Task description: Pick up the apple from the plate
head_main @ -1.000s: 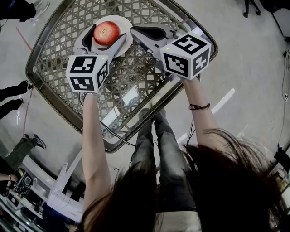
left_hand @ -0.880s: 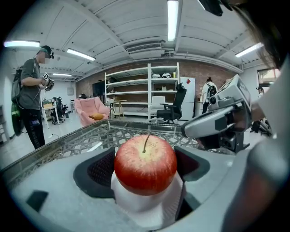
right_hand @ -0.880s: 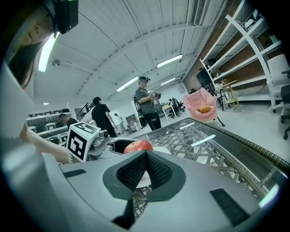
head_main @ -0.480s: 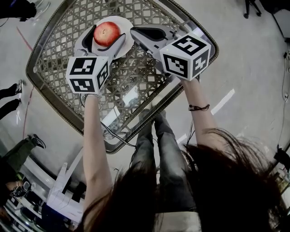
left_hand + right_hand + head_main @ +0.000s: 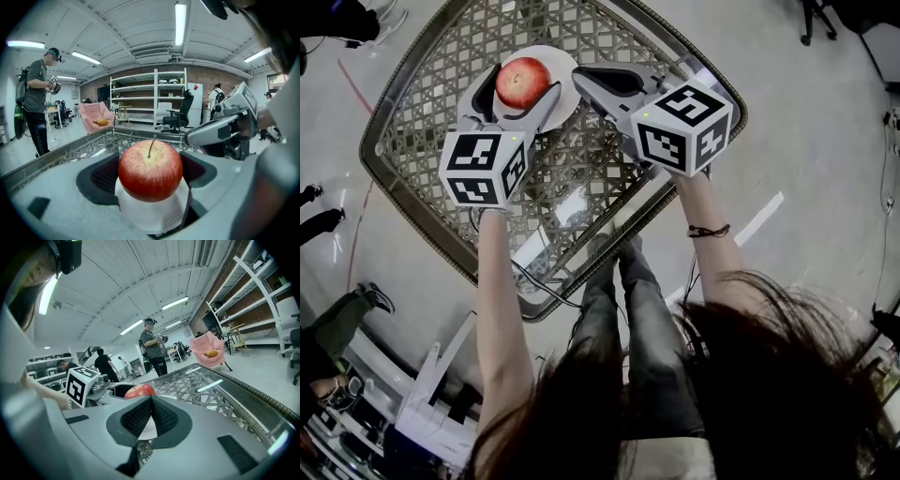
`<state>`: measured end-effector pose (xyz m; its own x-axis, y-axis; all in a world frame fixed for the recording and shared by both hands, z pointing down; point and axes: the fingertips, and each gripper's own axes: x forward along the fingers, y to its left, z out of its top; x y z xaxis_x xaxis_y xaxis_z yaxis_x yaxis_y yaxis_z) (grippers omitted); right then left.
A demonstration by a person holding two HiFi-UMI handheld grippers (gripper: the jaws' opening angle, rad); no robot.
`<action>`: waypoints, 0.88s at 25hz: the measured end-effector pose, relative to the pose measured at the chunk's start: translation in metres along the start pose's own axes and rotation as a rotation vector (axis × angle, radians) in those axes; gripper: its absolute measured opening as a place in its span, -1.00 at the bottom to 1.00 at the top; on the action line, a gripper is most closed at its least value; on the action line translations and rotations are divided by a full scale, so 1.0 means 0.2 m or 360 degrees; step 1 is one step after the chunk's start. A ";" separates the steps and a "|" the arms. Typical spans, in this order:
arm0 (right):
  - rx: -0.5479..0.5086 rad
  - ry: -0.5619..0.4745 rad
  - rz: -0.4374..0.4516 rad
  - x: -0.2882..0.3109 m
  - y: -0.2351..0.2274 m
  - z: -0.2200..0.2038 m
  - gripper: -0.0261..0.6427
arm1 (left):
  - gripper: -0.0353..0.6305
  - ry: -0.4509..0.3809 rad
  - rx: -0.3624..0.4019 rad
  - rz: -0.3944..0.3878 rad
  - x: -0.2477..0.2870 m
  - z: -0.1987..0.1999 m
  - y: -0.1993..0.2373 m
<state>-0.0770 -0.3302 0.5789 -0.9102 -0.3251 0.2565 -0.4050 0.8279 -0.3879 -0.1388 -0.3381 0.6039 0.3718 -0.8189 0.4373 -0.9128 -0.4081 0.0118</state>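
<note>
A red apple [image 5: 522, 82] sits on a small white paper plate [image 5: 555, 58] at the far side of the glass-topped lattice table [image 5: 581, 159]. My left gripper [image 5: 523, 81] straddles it. In the left gripper view the apple [image 5: 150, 171] fills the gap, with a dark pad against each side, and rests on the plate [image 5: 150, 215]. My right gripper [image 5: 581, 73] lies just right of the plate, shut, holding nothing. In the right gripper view its pads [image 5: 140, 418] meet, and the apple [image 5: 139, 391] and the left gripper's marker cube [image 5: 79, 385] show beyond.
The table's metal rim [image 5: 422, 211] runs close behind both hands, and the person's legs [image 5: 623, 309] show beneath it. Around the room are a standing person [image 5: 40, 98], a pink armchair [image 5: 96, 119], shelving [image 5: 150, 96] and an office chair [image 5: 176, 119].
The whole view has slid slightly down the picture. Both grippers and the apple keep their places relative to the plate.
</note>
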 end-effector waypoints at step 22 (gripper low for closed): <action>-0.0052 -0.0005 0.0001 -0.14 0.21 0.24 -0.89 | 0.35 -0.0076 -0.0147 0.0011 -0.30 0.22 -0.11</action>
<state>-0.0731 -0.3077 0.5130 -0.9108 -0.3260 0.2535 -0.4015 0.8426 -0.3590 -0.1337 -0.2983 0.5379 0.3712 -0.8407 0.3942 -0.9262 -0.3655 0.0927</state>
